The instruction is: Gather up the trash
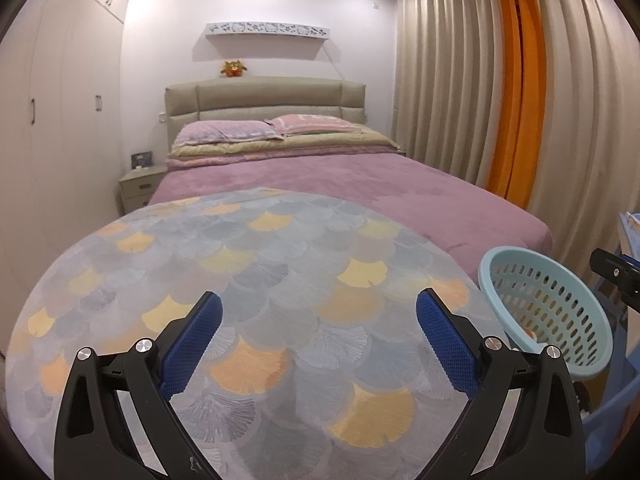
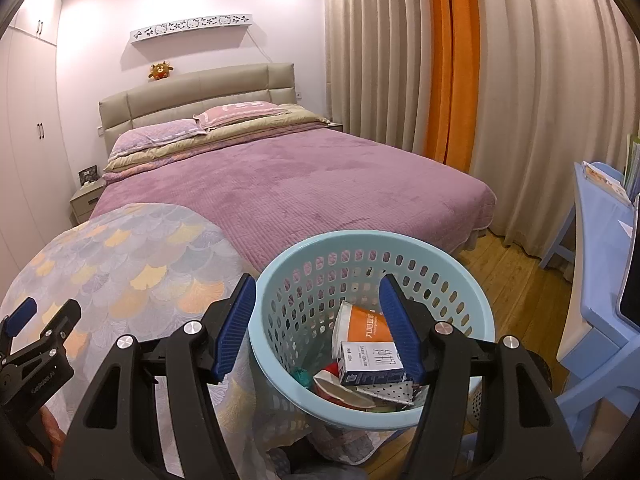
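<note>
A light blue perforated basket [image 2: 372,248] stands beside the round table and holds trash: an orange and white carton [image 2: 362,326], a white box [image 2: 370,362], and crumpled wrappers [image 2: 340,390]. The basket also shows at the right of the left wrist view [image 1: 548,304]. My right gripper [image 2: 318,322] is open and empty, hovering over the basket's near left rim. My left gripper [image 1: 318,336] is open and empty above the round table with a fan-patterned cloth [image 1: 260,280]. The left gripper also shows at the lower left of the right wrist view [image 2: 24,320].
A bed with a purple cover [image 2: 288,184] lies behind the table. Beige and orange curtains [image 2: 452,60] hang at the right. A blue desk and chair [image 2: 600,248] stand at the far right on the wooden floor [image 2: 516,280]. A nightstand [image 1: 140,188] and wardrobe [image 1: 60,120] are at the left.
</note>
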`<state>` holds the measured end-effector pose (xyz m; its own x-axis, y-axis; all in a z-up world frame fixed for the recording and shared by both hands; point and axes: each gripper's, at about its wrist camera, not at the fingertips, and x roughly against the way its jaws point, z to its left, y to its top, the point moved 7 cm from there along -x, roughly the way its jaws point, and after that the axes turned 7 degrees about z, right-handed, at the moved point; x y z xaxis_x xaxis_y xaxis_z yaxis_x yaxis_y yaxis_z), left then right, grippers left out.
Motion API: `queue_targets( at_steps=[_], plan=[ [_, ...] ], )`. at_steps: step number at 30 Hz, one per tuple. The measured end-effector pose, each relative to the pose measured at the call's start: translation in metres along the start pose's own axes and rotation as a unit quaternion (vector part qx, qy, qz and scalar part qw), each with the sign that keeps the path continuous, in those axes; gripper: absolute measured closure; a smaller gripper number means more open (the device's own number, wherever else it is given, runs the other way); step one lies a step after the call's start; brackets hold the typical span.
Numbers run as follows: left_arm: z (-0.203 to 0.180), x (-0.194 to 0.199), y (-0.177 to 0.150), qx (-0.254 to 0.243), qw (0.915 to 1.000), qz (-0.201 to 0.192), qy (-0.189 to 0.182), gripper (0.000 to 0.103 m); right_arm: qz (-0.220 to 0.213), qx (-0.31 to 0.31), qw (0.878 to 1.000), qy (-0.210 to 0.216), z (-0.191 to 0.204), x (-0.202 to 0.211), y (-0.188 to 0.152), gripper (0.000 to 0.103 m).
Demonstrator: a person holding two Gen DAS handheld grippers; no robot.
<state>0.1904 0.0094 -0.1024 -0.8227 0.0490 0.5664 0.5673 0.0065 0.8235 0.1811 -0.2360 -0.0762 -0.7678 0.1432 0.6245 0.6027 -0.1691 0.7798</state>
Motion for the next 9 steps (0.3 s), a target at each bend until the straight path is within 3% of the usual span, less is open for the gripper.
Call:
queue_targets(
  at_steps=[9],
  plan=[
    [0.018, 0.006, -0.001, 0.024, 0.9994, 0.021, -0.012, 0.008, -0.002, 0.012, 1.000, 0.007, 0.010, 0.002, 0.005, 0.042]
  ],
)
